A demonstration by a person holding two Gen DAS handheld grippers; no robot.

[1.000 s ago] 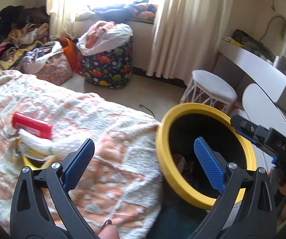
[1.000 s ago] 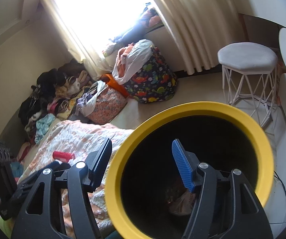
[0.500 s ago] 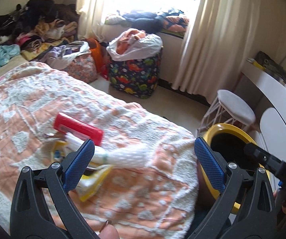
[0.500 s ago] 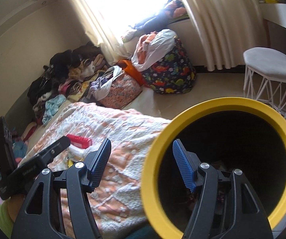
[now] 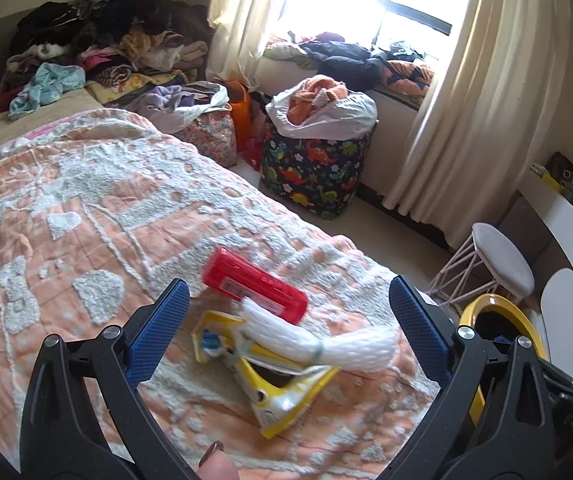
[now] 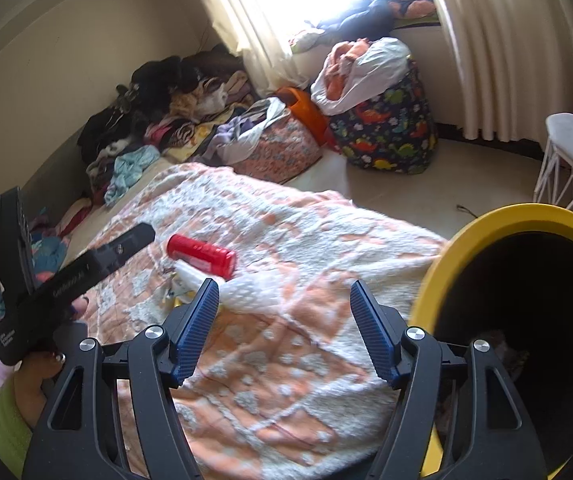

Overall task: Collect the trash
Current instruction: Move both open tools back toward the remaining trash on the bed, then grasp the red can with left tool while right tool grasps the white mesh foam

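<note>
Trash on the bed, both tongs empty.
Left gripper (image 5: 288,320) spread above red tube (image 5: 255,284), white bundle (image 5: 318,344) and yellow wrapper (image 5: 286,396); right gripper (image 6: 284,328), jaws just widening, beside yellow bin (image 6: 486,224).

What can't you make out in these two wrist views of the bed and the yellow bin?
- Yellow bin: right wrist view, its inside is too dark to tell the contents; left wrist view, the left gripper finger covers most of it.
- Yellow wrapper: left wrist view, print too small to read, partly under the white foam net.
- Red tube: label blurred in both views.
- Right gripper: open, nothing between the jaws.
</note>
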